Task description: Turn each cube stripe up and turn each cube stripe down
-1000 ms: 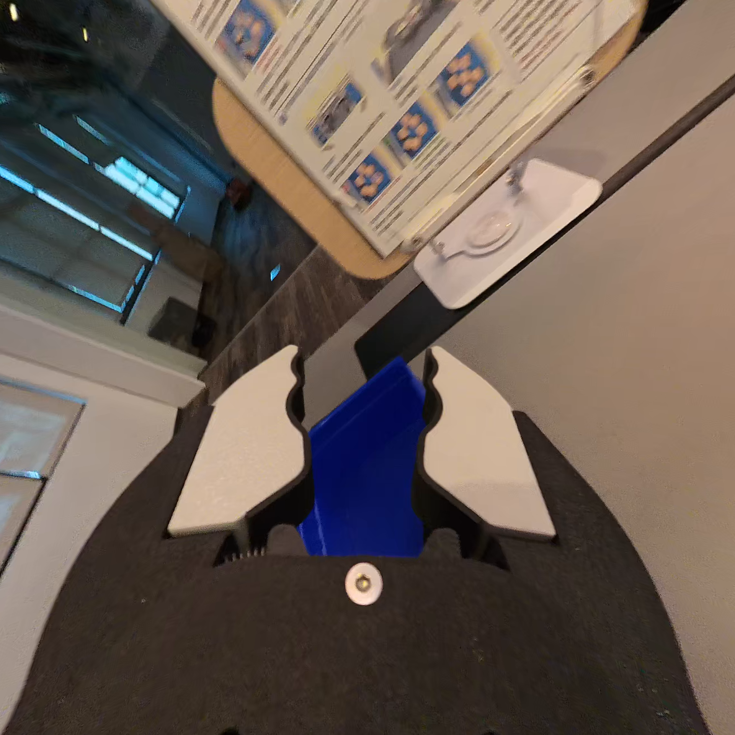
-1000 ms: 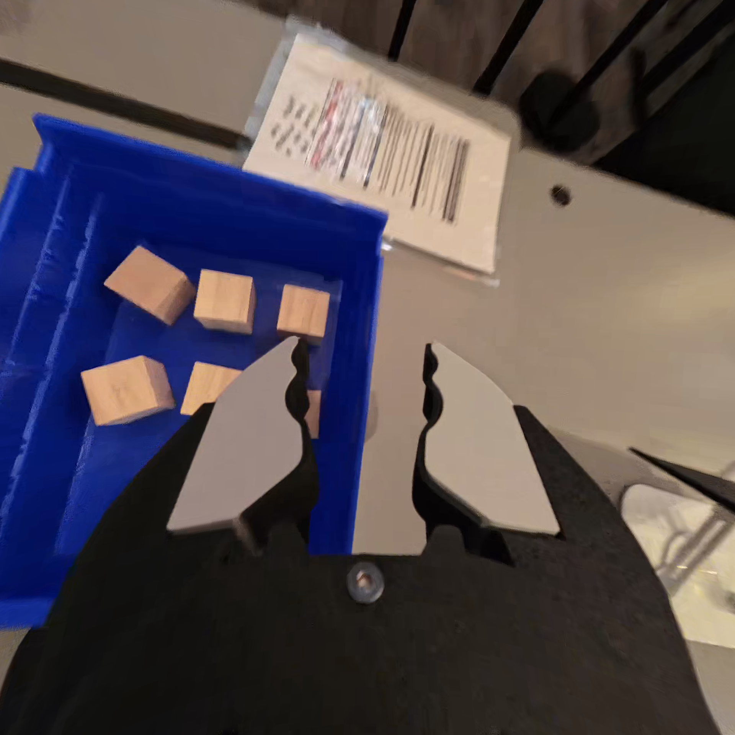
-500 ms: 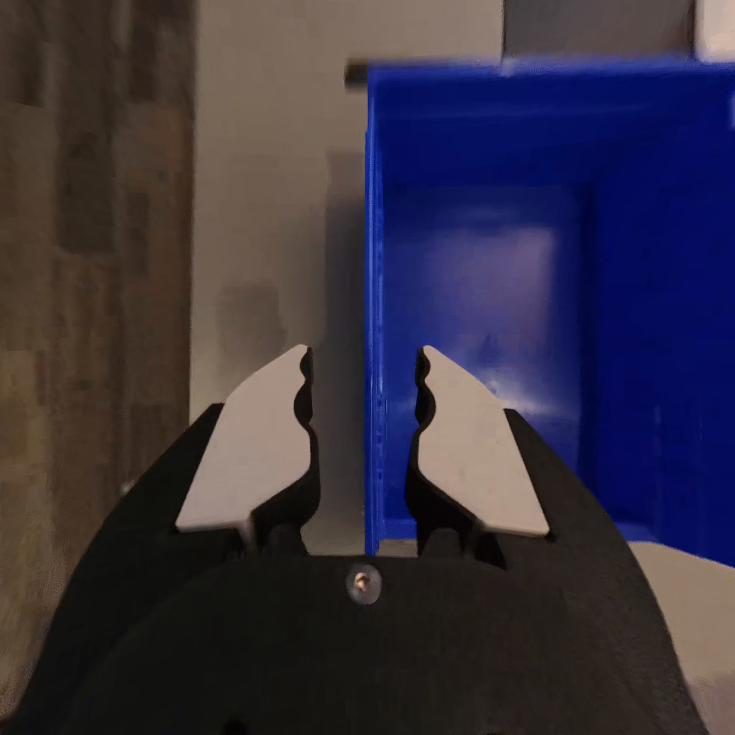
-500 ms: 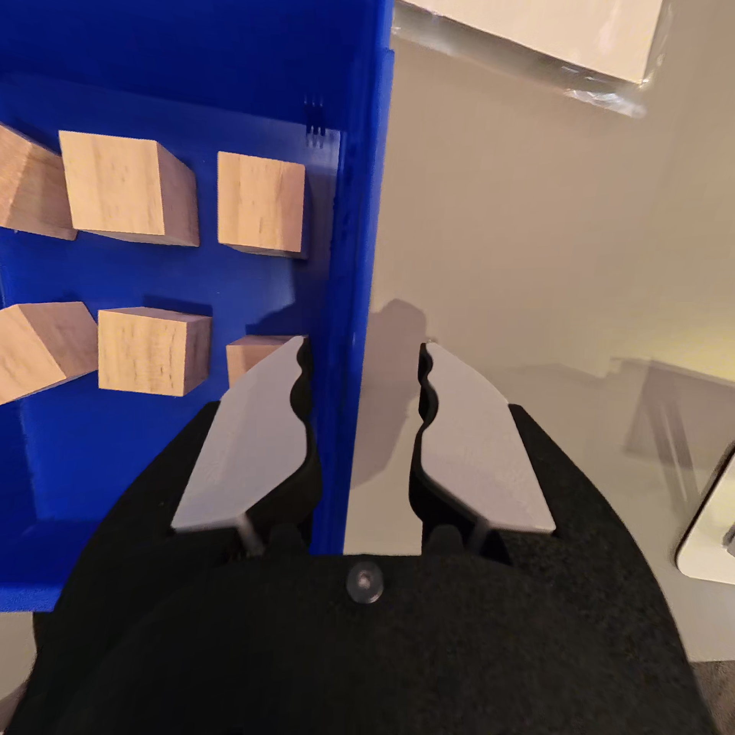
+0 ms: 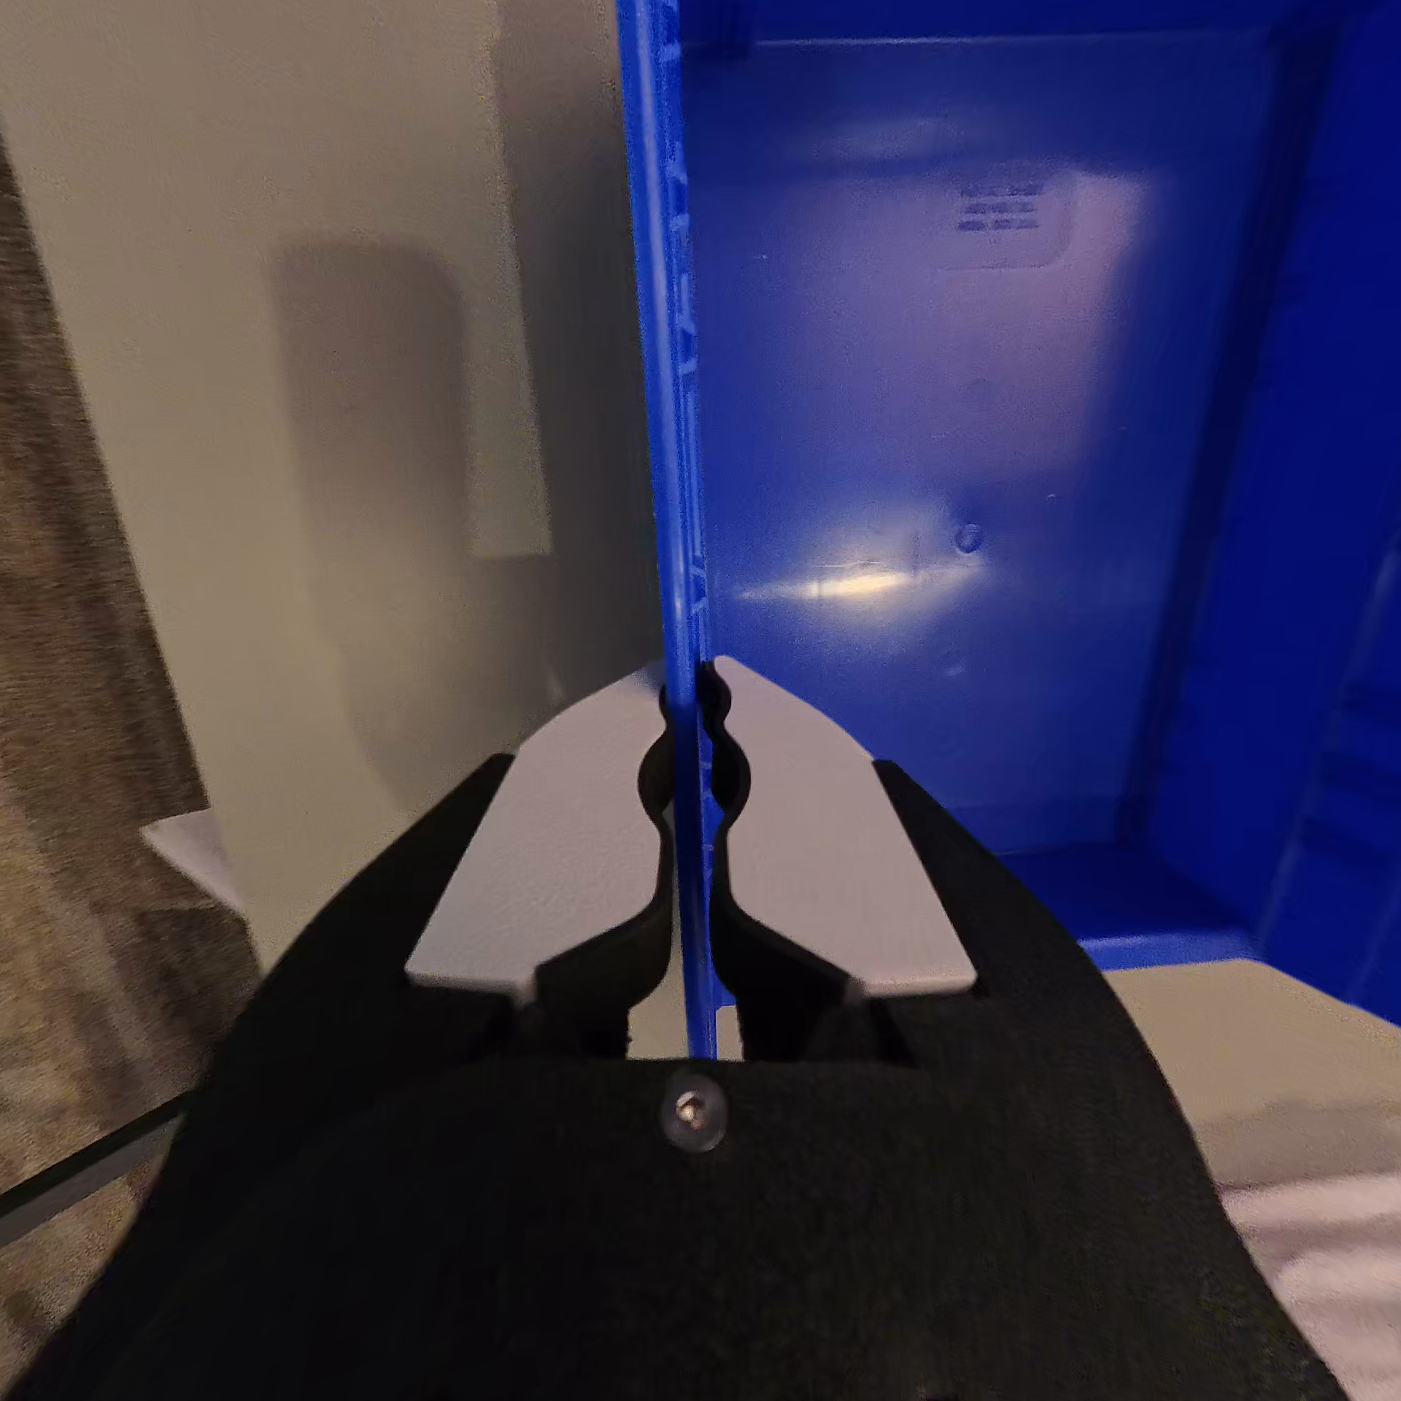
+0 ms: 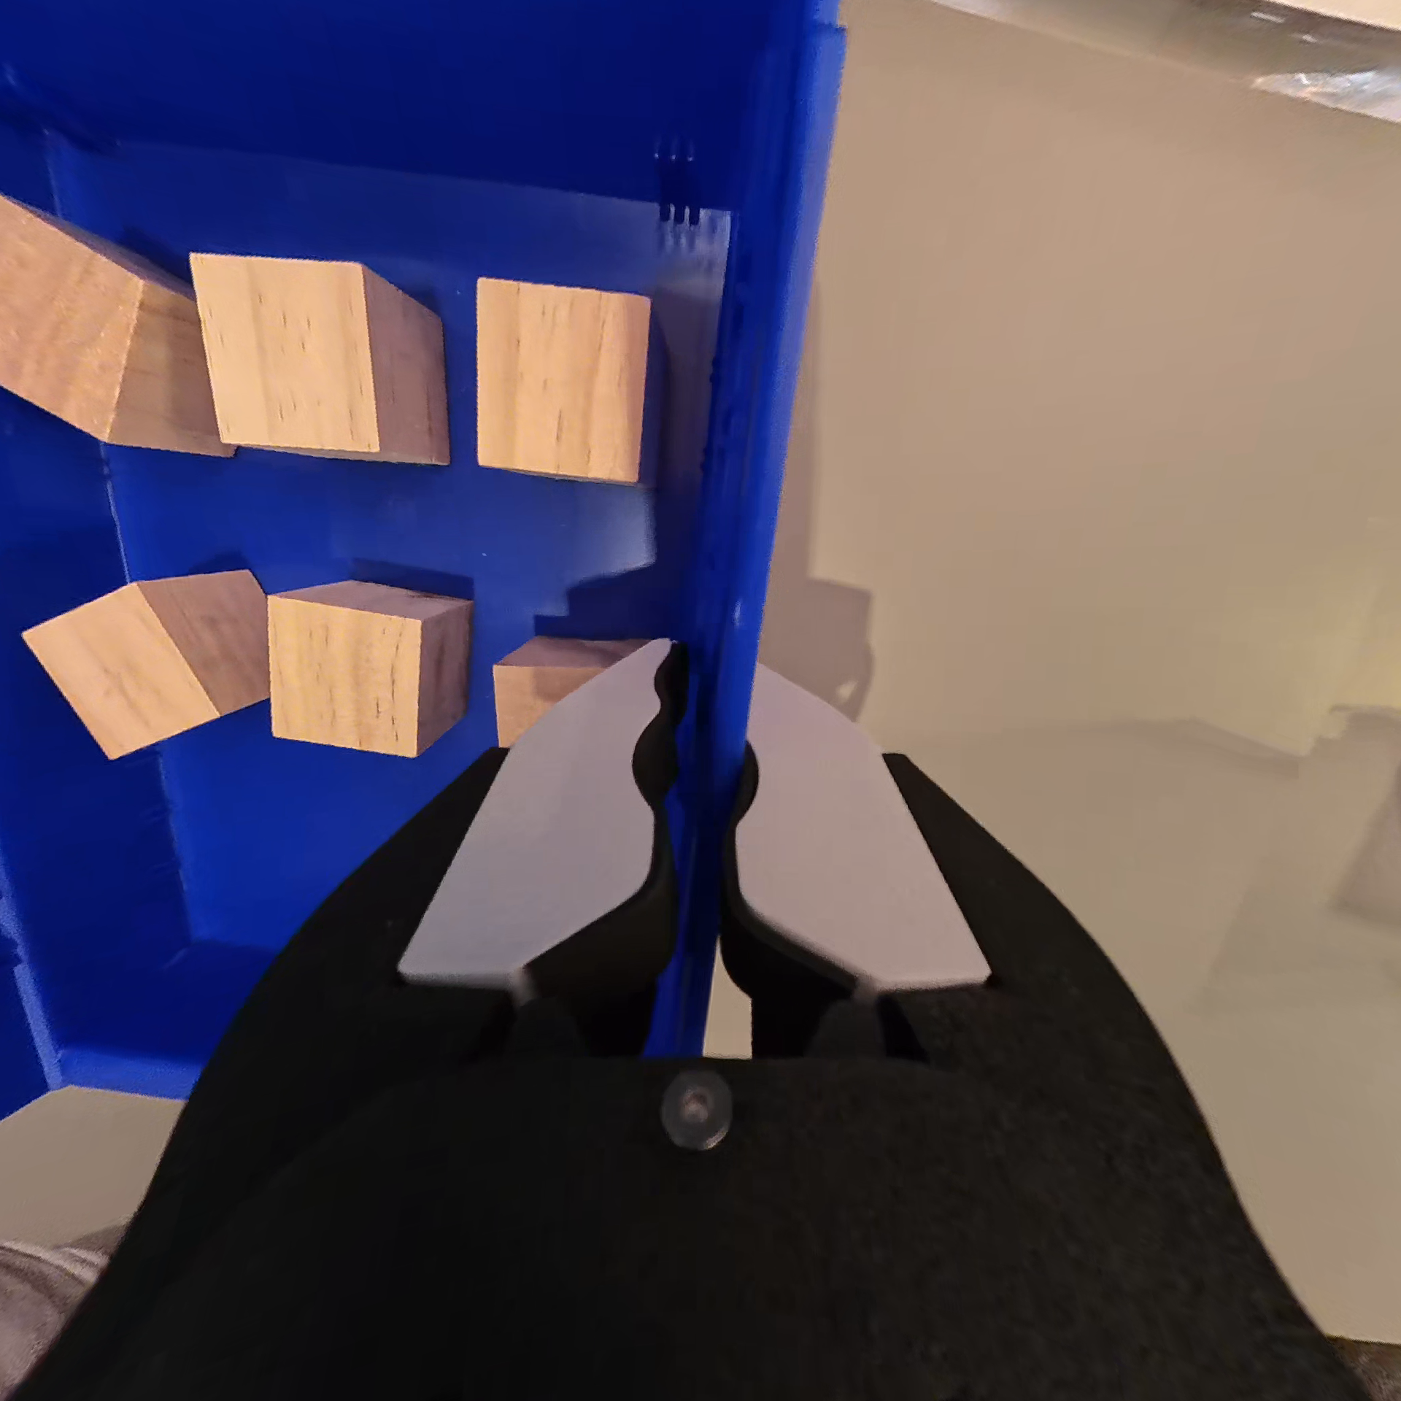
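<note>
A blue plastic bin point(image 6: 773, 379) sits on a pale table. Several plain wooden cubes point(image 6: 561, 379) lie in two rows on its floor in the right wrist view; no stripe shows on any visible face. My right gripper point(image 6: 713, 667) is shut on the bin's right side wall, one finger inside, one outside. A cube point(image 6: 546, 682) is partly hidden behind its left finger. In the left wrist view my left gripper point(image 5: 690, 667) is shut on the left side wall of a blue bin point(image 5: 667, 379); the part of the floor seen there holds no cubes.
The pale table point(image 6: 1099, 455) stretches to the right of the bin. A clear plastic sleeve with a paper point(image 6: 1327, 68) lies at the far right. Brown wood-look floor point(image 5: 68, 682) shows beyond the table's left edge.
Both grippers have closed from open onto the bin's side walls. The left gripper swung down from facing the room to the bin. The right gripper moved closer along the right wall.
</note>
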Motion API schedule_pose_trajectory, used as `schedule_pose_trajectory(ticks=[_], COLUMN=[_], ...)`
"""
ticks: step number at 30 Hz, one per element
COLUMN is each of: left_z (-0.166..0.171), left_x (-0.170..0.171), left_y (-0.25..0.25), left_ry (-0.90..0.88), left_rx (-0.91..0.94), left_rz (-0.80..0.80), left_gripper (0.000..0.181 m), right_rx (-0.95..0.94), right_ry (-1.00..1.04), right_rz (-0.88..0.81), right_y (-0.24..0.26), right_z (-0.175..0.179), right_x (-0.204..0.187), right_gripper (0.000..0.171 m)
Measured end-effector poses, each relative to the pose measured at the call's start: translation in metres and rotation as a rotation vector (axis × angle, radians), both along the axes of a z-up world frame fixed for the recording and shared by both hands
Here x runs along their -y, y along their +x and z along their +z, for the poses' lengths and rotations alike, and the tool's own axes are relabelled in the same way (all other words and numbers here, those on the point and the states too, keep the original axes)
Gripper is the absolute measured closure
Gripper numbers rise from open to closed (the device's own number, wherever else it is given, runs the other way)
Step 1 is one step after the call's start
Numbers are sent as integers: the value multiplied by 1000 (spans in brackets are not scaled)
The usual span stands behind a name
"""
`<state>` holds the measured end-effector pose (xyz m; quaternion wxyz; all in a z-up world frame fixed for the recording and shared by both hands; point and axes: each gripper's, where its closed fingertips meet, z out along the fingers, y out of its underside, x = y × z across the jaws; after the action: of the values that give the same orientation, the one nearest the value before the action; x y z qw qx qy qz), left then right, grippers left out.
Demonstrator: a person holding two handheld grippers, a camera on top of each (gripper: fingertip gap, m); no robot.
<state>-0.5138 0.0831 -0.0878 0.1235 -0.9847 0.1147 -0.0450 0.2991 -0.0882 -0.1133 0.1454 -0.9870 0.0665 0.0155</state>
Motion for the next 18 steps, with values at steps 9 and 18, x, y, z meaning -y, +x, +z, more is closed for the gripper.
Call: schedule_pose_trajectory(ticks=[9,18], left_z=[-1,-2], left_x=[4,25], left_y=[56,140], left_ry=[-37,-67], left_rx=[-10,-22], left_rz=[-110,-307], left_gripper=[177,174], right_rx=[-16,-10], right_ry=[-33,-82], right_rz=[14,126], right_y=[-25,-83], right_z=[0,1], right_x=[-13,-37], right_gripper=[165,165])
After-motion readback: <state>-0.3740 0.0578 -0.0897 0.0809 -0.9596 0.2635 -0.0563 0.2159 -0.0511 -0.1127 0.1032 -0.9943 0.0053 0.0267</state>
